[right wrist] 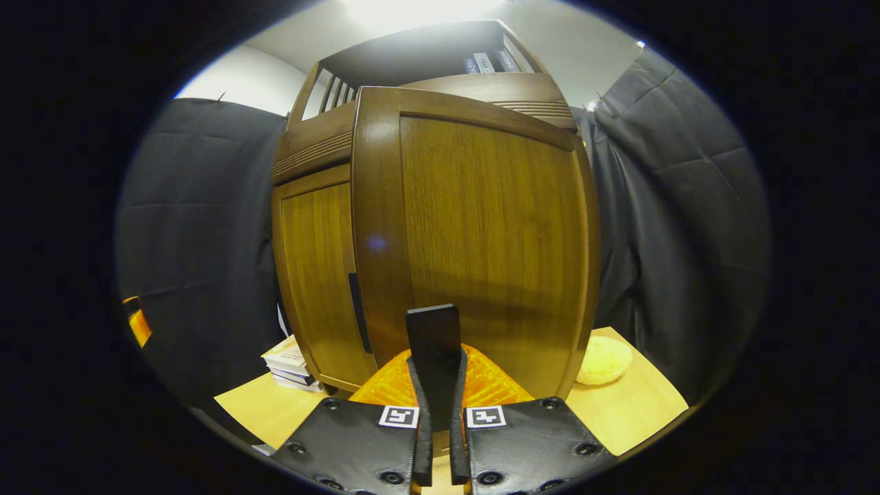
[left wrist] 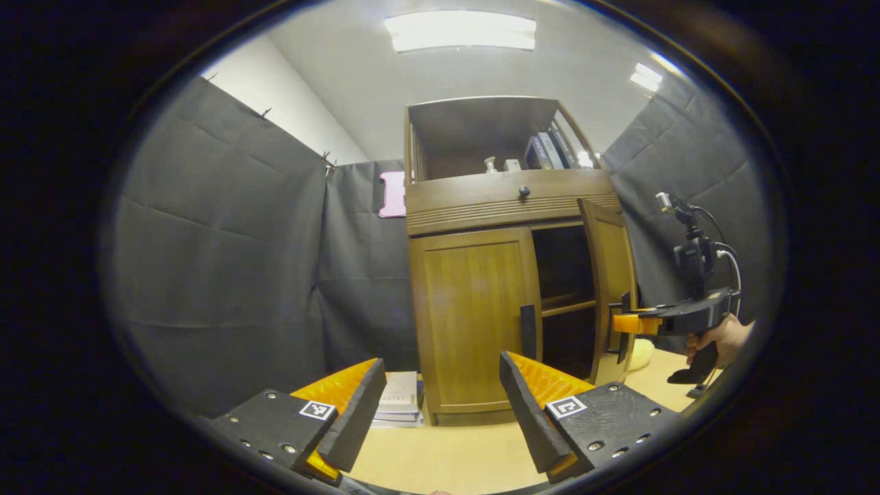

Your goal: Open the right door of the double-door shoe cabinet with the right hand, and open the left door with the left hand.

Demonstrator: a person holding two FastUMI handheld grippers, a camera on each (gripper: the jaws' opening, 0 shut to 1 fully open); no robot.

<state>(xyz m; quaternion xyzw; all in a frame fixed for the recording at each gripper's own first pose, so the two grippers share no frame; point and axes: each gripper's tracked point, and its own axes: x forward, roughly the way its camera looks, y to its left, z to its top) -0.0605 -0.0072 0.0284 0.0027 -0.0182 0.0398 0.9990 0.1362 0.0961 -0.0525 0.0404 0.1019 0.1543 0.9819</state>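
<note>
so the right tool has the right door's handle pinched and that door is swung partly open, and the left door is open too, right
Not quite: the left door is shut, flat against the cabinet with its black handle untouched, as the left gripper view shows. The rest holds: the right tool is closed on the right door's handle, and the right door is swung partly open. The left tool is open, short of the cabinet.

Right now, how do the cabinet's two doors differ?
The right door stands swung open, showing dark shelves; the left door sits shut. The right gripper is clamped on the right door's black handle; the left door's handle is untouched, the left gripper open. Both are brown wood.
</note>
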